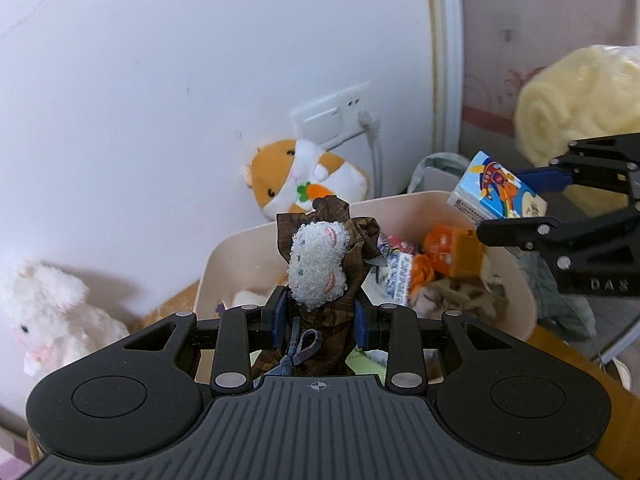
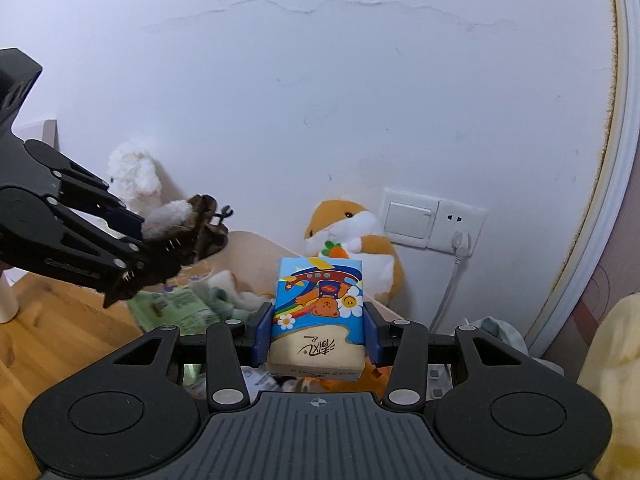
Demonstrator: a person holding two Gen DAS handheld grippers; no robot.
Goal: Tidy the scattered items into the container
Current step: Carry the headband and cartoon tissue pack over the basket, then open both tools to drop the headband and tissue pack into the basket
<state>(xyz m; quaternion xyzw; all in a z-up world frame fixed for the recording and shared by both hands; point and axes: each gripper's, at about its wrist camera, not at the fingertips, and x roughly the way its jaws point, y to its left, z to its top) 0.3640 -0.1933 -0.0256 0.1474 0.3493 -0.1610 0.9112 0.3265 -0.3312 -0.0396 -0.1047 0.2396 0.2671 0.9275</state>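
Observation:
My left gripper is shut on a small doll with a white fuzzy face and brown plaid cloth, held above the near rim of the cream container. My right gripper is shut on a blue tissue pack printed with a cartoon bear, held above the container. The left wrist view shows the right gripper with the pack over the container's right side. The right wrist view shows the left gripper with the doll at the left. The container holds snack packets and soft items.
An orange hamster plush leans on the white wall behind the container, below a socket with a plugged cable. A white bunny plush sits at the left. A yellow rolled towel is at the right. The floor is wood.

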